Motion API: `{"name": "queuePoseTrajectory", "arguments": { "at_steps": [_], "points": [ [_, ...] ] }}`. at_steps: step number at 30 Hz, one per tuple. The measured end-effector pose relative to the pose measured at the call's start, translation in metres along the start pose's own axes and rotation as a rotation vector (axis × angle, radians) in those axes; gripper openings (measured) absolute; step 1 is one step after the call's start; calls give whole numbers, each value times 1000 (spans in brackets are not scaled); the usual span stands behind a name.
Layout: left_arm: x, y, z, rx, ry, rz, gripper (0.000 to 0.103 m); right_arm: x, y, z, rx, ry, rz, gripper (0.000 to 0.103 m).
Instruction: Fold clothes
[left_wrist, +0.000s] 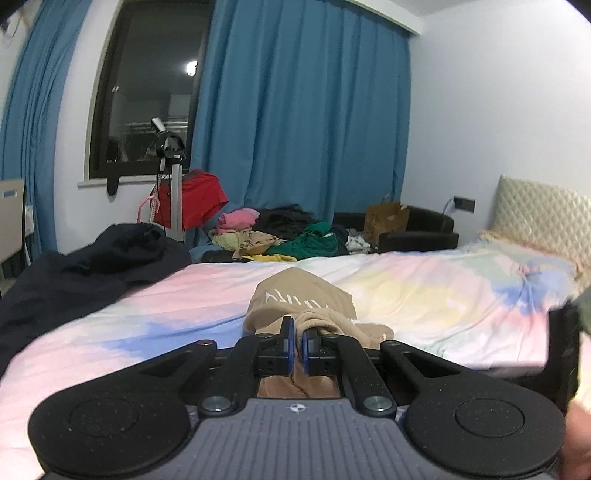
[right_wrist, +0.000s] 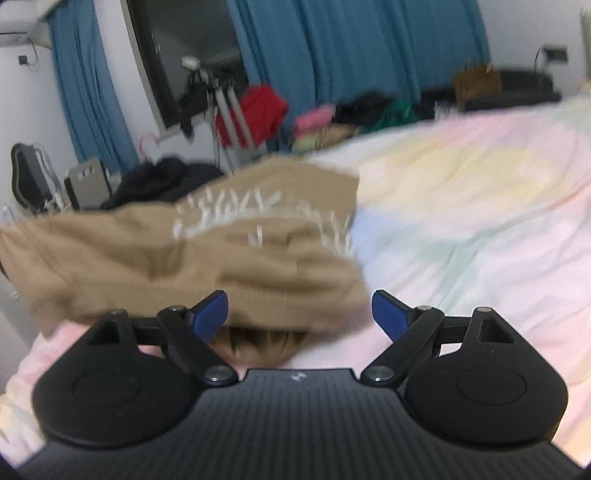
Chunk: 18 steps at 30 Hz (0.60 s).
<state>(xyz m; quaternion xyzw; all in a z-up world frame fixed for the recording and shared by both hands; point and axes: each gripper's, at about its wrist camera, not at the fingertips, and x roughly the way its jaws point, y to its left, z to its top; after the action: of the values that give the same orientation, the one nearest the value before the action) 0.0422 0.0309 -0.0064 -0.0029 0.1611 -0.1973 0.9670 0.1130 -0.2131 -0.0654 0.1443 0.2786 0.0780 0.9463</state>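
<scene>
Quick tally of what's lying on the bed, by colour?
Tan: 1, the tan garment with white lettering, pinched by the left gripper; the right gripper is open beside it.
Dark navy: 1, the dark garment on the pastel bedsheet.
Total: 2

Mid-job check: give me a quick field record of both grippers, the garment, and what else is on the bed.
left gripper: shut on tan garment, pinching a bunched edge
right gripper: open, holding nothing; garment edge lies between and just past its fingers
tan garment: bunched, not flat, white print facing up, on the bed
bed: pastel sheet, pillow at head end
dark garment: heaped at the bed's left side
clothes pile: beyond the bed's far edge
image quality: right wrist view is motion-blurred
</scene>
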Motion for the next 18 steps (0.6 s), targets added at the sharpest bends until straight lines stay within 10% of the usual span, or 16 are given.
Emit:
{"name": "queuePoseTrajectory", "arguments": {
  "at_steps": [9, 18],
  "points": [
    [9, 32, -8, -136, 6, -1, 4, 31, 17, -8, -98, -22, -76, 87],
    [26, 30, -22, -159, 58, -15, 4, 17, -38, 21, 223, -267, -73, 89]
  ]
}}
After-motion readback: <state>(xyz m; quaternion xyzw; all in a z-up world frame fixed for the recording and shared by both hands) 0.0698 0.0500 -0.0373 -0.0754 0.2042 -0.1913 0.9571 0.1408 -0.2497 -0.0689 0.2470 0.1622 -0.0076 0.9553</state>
